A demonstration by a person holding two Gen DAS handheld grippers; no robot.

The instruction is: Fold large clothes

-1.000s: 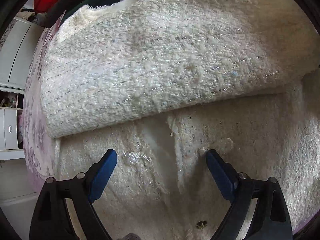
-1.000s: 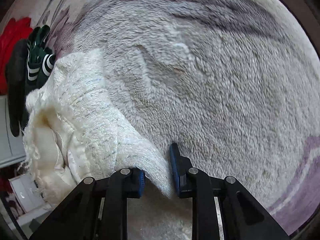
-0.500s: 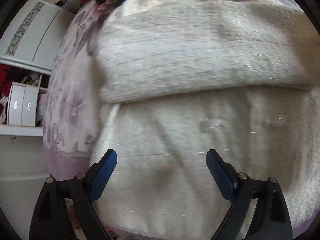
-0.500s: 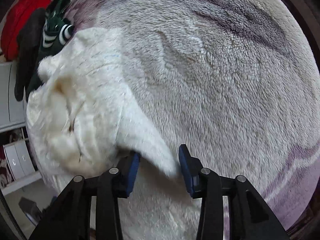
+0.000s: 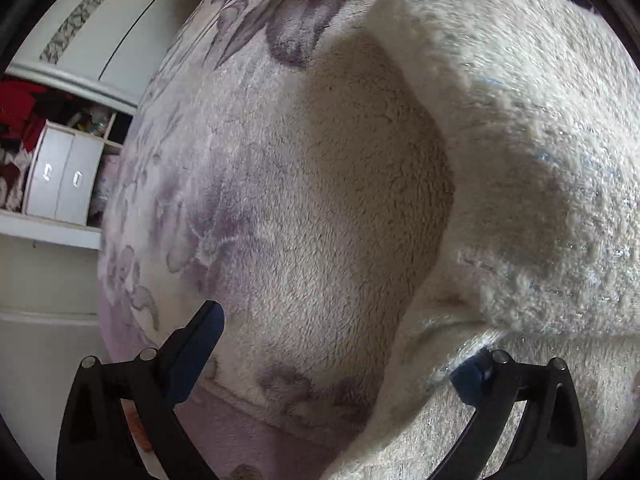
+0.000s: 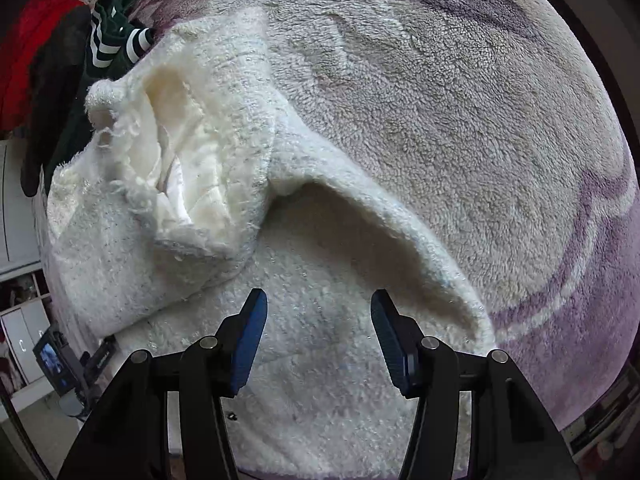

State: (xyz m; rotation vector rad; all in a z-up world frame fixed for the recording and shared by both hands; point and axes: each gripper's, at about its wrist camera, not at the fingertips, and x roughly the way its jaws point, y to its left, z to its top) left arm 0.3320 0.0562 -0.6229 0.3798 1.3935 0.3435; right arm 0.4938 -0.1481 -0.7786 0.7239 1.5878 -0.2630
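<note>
**Both grippers off the garment, fold half done**

Since a sec ago: left gripper (image 5: 340, 344) has swung off the cream jacket's front and now looks at bare blanket, w/ the garment's left side along the right of its view. Its jaws are opening, nearly as wide as they go; nothing is clamped, though fabric drapes over the right-hand pad. Right gripper (image 6: 318, 336) had the cream edge pinched; now it hangs above the cloth w/ jaws apart, nothing btwn them.

Left to right, left wrist view: white shelf unit (image 5: 60, 176) beyond the bed edge, then purple-flowered fleece blanket (image 5: 280, 200), then the cream jacket (image 5: 540, 140), bulky where a layer is folded over.

Right wrist view: pile of red and green clothes (image 6: 80, 40) at far left, touching or just beside the jacket's top; jacket (image 6: 320, 360) fills centre, collar/lining open at upper left, one flap standing up in an arch at right; bare blanket beyond.

Handling, my read: thick boucle-type knit, soft, floppy, some weight; not slippery, not fragile, but loops could snag on pads. Best hold prob. at a doubled hem or side edge, both grippers apart along the same edge so it lifts flat.

Room: plenty of blanket to the right. Left side is tight, bed edge near; clothes pile crowds the top.
</note>
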